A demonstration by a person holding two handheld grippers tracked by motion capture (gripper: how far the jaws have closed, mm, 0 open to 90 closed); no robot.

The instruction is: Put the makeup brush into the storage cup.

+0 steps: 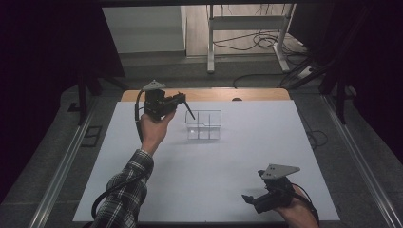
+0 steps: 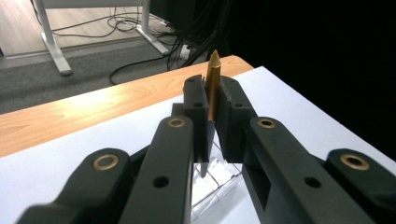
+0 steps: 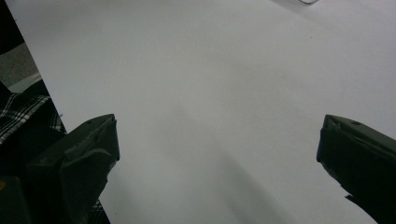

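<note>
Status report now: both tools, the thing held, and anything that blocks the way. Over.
Left tool shut on slim gold pointed pen, tilted over clear plastic divided box. Right tool open, holding nothing, low above white table sheet. No obstacle seen near box.

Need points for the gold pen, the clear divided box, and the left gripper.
gold pen [image 2: 213,84]: left gripper view, on its shaft just above the jaws.
clear divided box [image 1: 204,113]: high view, on its far rim.
left gripper [image 2: 212,105]: left gripper view, midway between the fingertips, shut on the pen.
</note>
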